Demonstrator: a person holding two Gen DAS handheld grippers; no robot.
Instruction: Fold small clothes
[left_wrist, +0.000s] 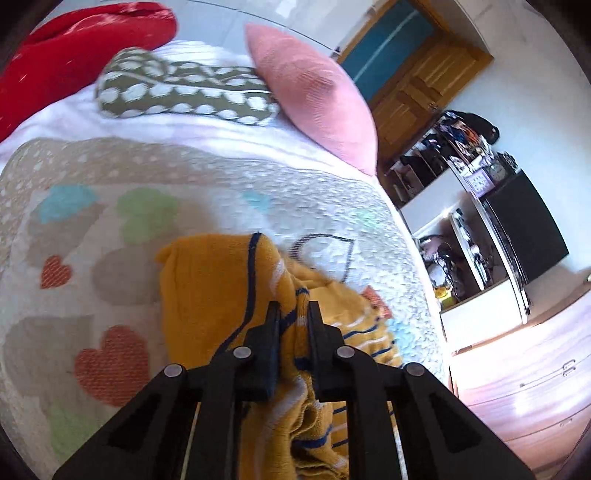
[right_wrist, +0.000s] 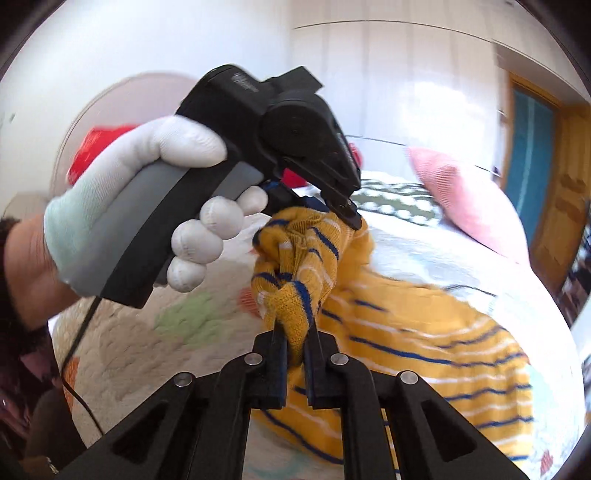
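A small yellow knit sweater with blue and white stripes (right_wrist: 424, 332) is lifted partly off the bed quilt (right_wrist: 140, 350). My right gripper (right_wrist: 294, 325) is shut on a bunched edge of it. My left gripper (left_wrist: 293, 308) is shut on another part of the sweater (left_wrist: 207, 280), which hangs below and past its fingers. In the right wrist view the left gripper (right_wrist: 351, 218), held by a white-gloved hand (right_wrist: 155, 192), sits just above and beyond the right one, both gripping the same bunch.
The bed carries a heart-patterned quilt (left_wrist: 92, 229), a pink pillow (left_wrist: 314, 92), a dotted olive cushion (left_wrist: 177, 92) and a red cushion (left_wrist: 74, 48). Shelves and a dark cabinet (left_wrist: 517, 214) stand right of the bed, with a wooden door (left_wrist: 424, 81) behind.
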